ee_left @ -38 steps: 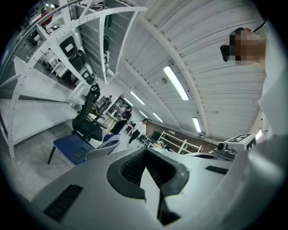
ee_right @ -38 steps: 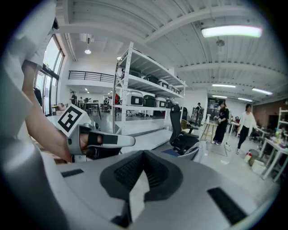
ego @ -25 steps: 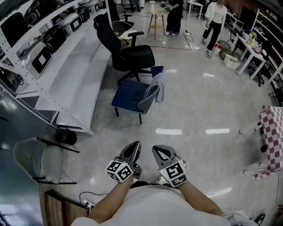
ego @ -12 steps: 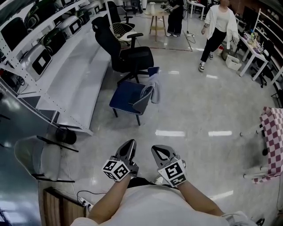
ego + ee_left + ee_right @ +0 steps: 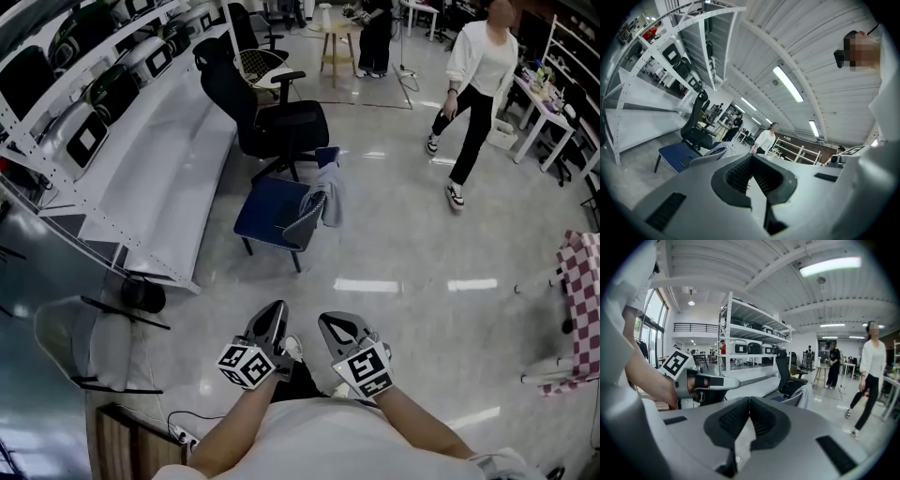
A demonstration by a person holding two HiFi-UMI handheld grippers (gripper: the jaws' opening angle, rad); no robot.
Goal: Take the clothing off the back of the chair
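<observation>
**Both grippers shut and empty, grey clothing on the blue chair**

Head view: The left gripper [image 5: 277,309] and the right gripper [image 5: 330,322] sit low in the picture, side by side, close to the person's body. They point out over the shiny floor [image 5: 403,244]. The fingers of each one are pressed together and hold nothing. Far ahead of them stands a blue chair [image 5: 272,208]. The grey clothing [image 5: 330,192] hangs over the back of that chair. Both grippers are well apart from it. A black office chair [image 5: 277,117] stands just behind the blue chair. Long white shelves [image 5: 159,141] run along the left side. A person in a white top [image 5: 480,70] walks at the top right. A red and white checked cloth [image 5: 583,300] shows at the right edge.

Left gripper view: The fingers are shut tight, with their tips touching and nothing between them. Past them, on the left, is the blue chair with the grey clothing draped on its back. The person in a white top is farther off, to the right of the chair.

Right gripper view: These fingers are closed too, and they are empty. The left gripper shows at the left, held in a hand [image 5: 656,385]. The grey clothing hangs on the chair back far off, right of the middle, in front of the black office chair. The person in a white top walks at the right.
</observation>
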